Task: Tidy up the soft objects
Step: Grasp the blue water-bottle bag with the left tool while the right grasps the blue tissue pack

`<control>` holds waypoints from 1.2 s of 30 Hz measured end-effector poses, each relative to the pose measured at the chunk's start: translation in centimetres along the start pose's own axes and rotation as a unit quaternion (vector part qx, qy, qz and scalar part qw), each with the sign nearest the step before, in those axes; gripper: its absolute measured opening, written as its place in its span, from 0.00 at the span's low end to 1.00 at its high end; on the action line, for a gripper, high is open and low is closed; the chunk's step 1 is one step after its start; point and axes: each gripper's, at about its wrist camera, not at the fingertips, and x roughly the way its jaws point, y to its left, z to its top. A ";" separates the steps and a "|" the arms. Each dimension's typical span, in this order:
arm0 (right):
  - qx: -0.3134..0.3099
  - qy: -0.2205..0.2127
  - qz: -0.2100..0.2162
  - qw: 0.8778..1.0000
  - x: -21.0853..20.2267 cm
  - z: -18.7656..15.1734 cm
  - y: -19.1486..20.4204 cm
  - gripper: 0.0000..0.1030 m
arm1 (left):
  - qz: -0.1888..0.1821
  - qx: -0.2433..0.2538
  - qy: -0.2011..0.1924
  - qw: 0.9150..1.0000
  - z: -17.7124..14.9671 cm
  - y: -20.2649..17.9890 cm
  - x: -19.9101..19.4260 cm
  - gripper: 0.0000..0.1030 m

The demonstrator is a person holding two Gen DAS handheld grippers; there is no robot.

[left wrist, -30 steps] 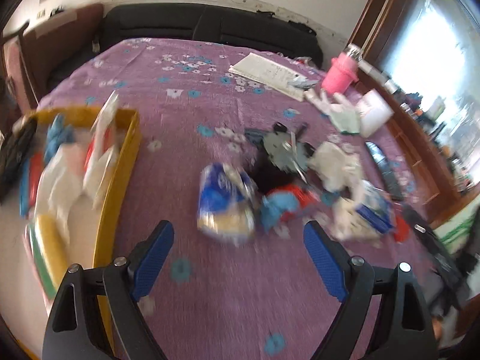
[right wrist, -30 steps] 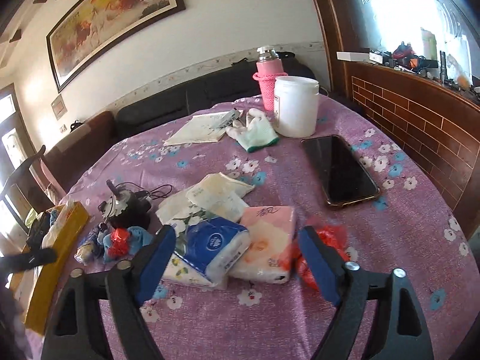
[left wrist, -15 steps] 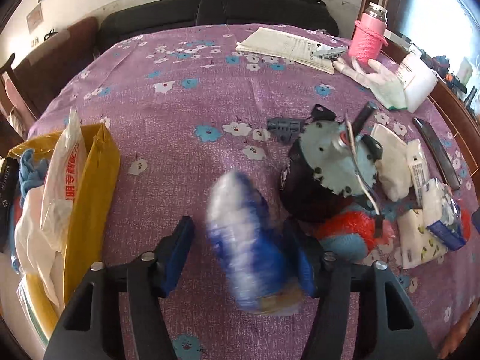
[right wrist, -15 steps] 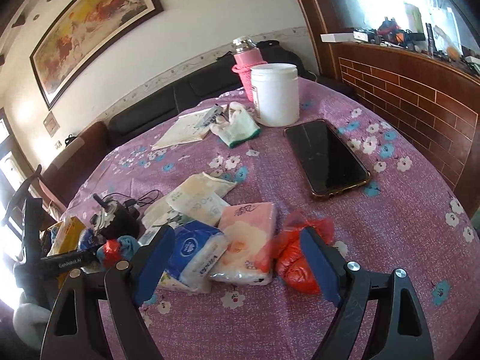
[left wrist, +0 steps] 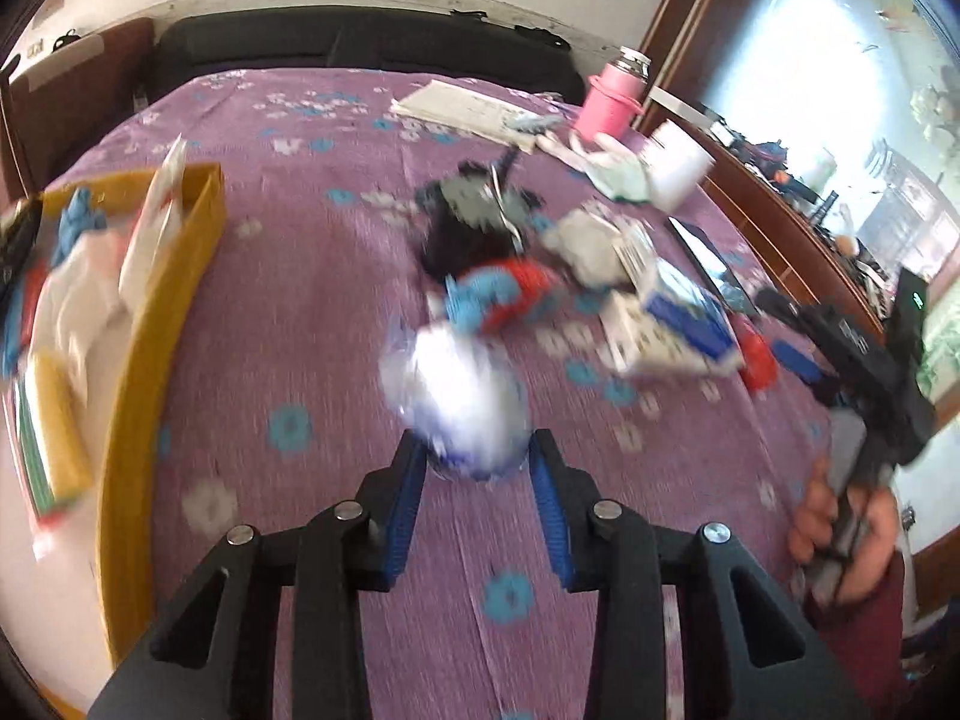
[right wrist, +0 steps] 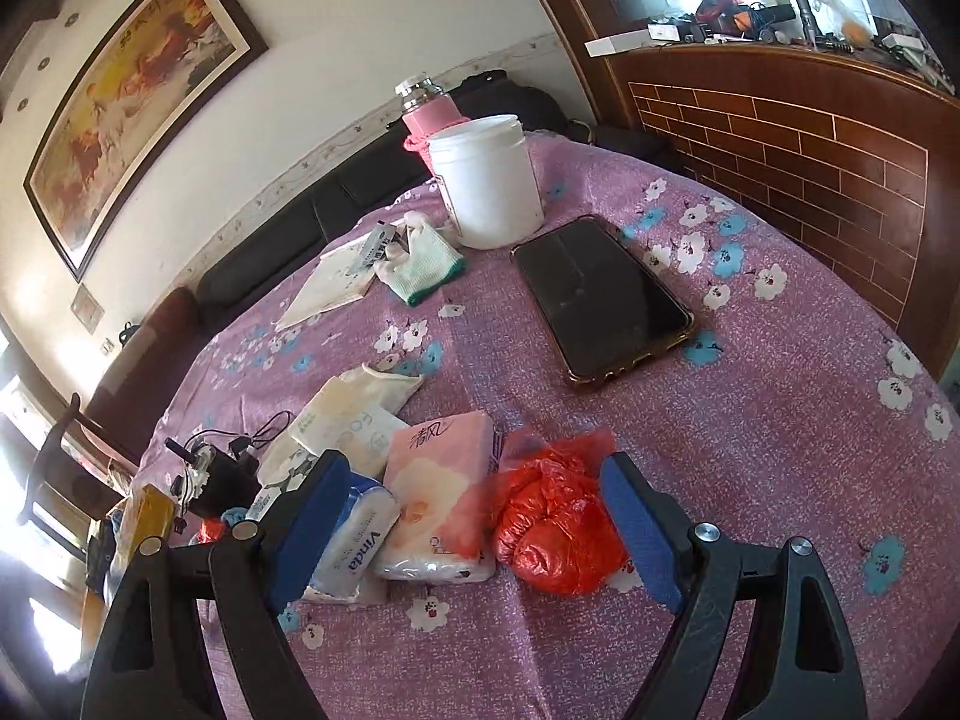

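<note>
The left tongs are clamped on a blue-and-white tissue pack, blurred by motion, which is raised off the purple flowered worktop. Half a second ago the blue pads were only closing round it beside the black motor-like gadget; a second ago it lay on the cloth between spread pads. Now the pack is nearer the camera than the gadget and than the red-and-blue soft bundle just in front of the gadget. Left of the gadget, well apart, stands the yellow box, with white bags and blue cloth inside.

The right tongs gape wide and hold nothing, much as in both earlier frames. Between the pads lie a pink tissue pack and a crumpled red plastic bag, the bag touching the pack's right edge. A blue Vinda tissue pack sits against the left pad. Beyond the pink pack, well apart, are a black phone, a white tub, and a pink flask behind the tub. A white glove lies left of the tub.
</note>
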 end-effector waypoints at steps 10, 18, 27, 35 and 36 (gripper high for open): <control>-0.050 0.008 0.007 0.999 -0.3 -0.8 2.6 0.86 | -0.021 -0.021 -0.006 1.000 -4.4 1.2 -2.9 0.33; -0.134 0.079 0.013 0.988 2.6 1.8 7.3 0.86 | -0.005 0.000 -0.014 1.000 -6.6 1.4 -4.7 0.45; -0.148 0.245 0.185 0.940 4.1 -1.1 10.5 0.86 | 0.016 0.010 -0.041 0.999 -7.1 2.5 -7.6 0.61; -0.146 0.209 0.119 0.960 2.8 -3.2 11.9 0.86 | 0.011 -0.003 -0.030 0.999 -7.5 3.1 -6.9 0.61; -0.138 0.216 0.124 0.959 2.9 -3.5 12.1 0.86 | 0.011 -0.002 -0.031 0.999 -7.6 3.1 -7.0 0.61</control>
